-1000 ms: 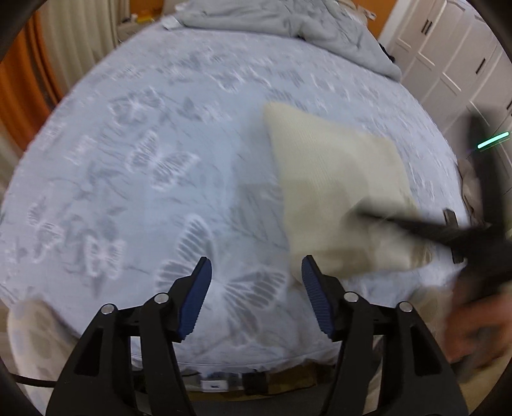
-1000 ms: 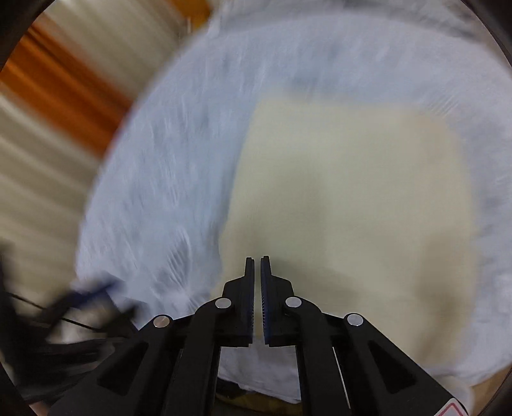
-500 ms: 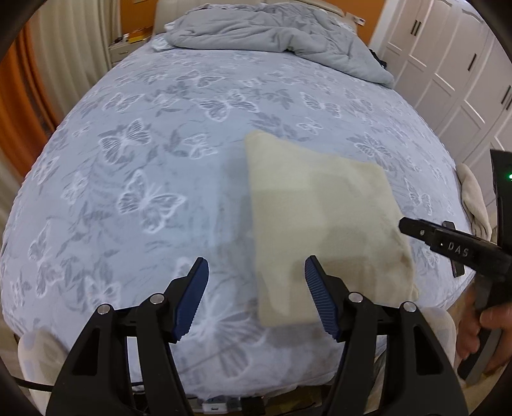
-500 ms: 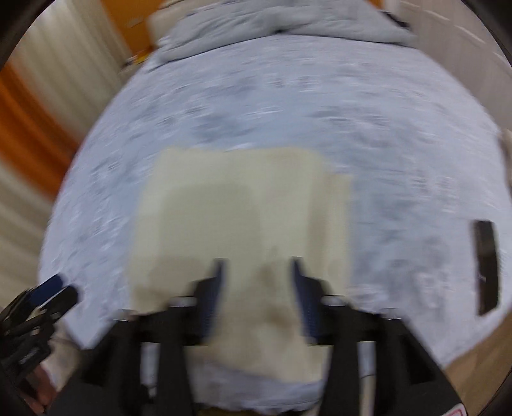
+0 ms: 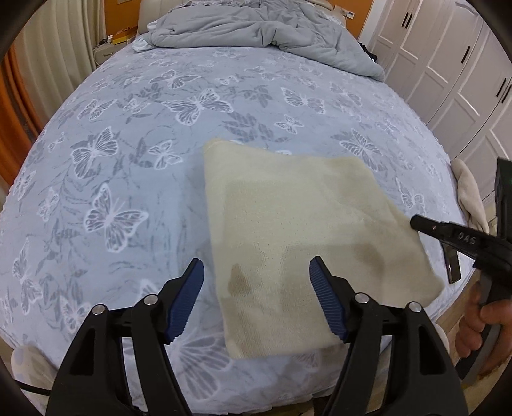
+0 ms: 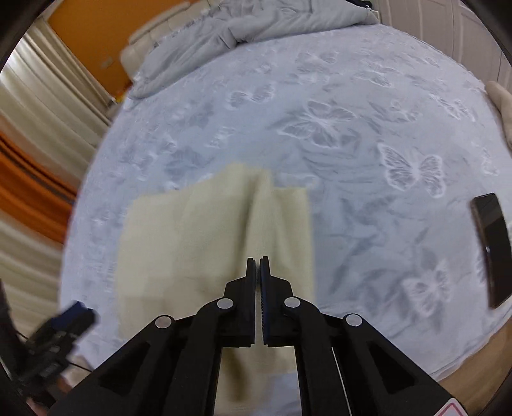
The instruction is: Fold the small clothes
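A cream knit garment (image 5: 304,230), folded into a rough square with a few brownish stains, lies flat on the butterfly-print bed sheet (image 5: 134,166). My left gripper (image 5: 256,300) is open and empty, its blue pads hovering over the garment's near left part. My right gripper (image 6: 257,272) has its jaws together above the garment (image 6: 198,243). A ridge in the cloth runs up from its tips, but I cannot tell whether it pinches the cloth. From the left wrist view the right gripper (image 5: 419,222) sits at the garment's right edge.
A crumpled grey duvet (image 5: 256,28) lies at the head of the bed. A dark phone (image 6: 491,246) lies on the sheet near the right edge. Another cream cloth (image 5: 470,195) hangs at the bed's right side. White wardrobe doors (image 5: 454,70) stand on the right.
The right gripper opened half a second ago and is now shut over the garment's near right part. The left gripper pulled back slightly and stayed open.
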`<state>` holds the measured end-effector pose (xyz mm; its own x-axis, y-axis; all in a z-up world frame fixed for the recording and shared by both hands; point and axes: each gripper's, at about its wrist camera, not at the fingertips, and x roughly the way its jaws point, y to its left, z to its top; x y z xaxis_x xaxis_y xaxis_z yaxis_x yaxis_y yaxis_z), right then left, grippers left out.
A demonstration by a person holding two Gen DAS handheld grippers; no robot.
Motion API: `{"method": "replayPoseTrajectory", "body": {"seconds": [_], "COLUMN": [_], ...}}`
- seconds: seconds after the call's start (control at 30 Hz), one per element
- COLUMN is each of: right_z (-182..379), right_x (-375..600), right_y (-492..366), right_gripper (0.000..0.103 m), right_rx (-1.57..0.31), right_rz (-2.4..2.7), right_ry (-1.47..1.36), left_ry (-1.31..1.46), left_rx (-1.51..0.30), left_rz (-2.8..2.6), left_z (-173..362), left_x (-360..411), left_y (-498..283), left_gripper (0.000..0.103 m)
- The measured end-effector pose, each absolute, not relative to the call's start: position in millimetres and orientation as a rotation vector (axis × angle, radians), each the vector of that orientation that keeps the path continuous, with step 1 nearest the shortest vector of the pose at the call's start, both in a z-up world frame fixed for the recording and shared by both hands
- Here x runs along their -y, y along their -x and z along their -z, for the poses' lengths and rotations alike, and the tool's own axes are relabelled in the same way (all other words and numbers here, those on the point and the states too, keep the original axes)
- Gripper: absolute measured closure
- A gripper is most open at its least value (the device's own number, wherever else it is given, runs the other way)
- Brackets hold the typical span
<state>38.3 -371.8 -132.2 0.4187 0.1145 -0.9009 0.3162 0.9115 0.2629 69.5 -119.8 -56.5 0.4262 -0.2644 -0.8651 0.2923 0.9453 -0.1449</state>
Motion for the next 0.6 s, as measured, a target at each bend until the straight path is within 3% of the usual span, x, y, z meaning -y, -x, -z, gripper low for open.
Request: {"method": "replayPoseTrajectory", "body": {"seconds": [0.07, 0.2, 0.3, 0.33, 0.37, 0.43, 0.5, 0.53, 0.6], "right_z": [168, 132, 113, 113, 116, 141, 161, 151, 116], "right_x": [375, 391, 388, 385, 382, 370, 359, 356, 354], "right_y": [-40, -34, -58, -71, -82, -106, -116, -116, -108], "right_gripper": [0.099, 0.086, 0.062, 0.045, 0.039, 0.039, 0.078, 0.092, 0.094], "right_rx": [-1.235, -1.068, -1.026, -1.035, -1.049, -1.148, -1.209, -1.176, -1.068], "right_rz": [0.146, 0.120, 0.022, 0.005, -0.005, 0.001, -0.010, -0.035, -0.025], "right_ry": [-0.439, -0.629, -0.665, -0.644, -0.623, -0.566, -0.544, -0.545, -0.499], "left_ry": [-0.026, 0.019, 0.033, 0.033, 0.036, 0.043, 0.044, 0.039, 0.036], "left_rx": [-1.110, -1.133, -1.130, -1.134, -1.138, -1.140, -1.137, -1.135, -1.127], "left_rz": [0.345, 0.354, 0.373, 0.371, 0.372, 0.371, 0.377, 0.383, 0.399], "left_z": [67, 73, 74, 75, 75, 75, 73, 71, 68], "left_x": [125, 126, 127, 129, 130, 133, 134, 135, 135], "left_y": [-75, -83, -88, -89, -91, -92, -91, -91, -91], "left_gripper": [0.035, 0.034, 0.031, 0.031, 0.031, 0.031, 0.031, 0.031, 0.031]}}
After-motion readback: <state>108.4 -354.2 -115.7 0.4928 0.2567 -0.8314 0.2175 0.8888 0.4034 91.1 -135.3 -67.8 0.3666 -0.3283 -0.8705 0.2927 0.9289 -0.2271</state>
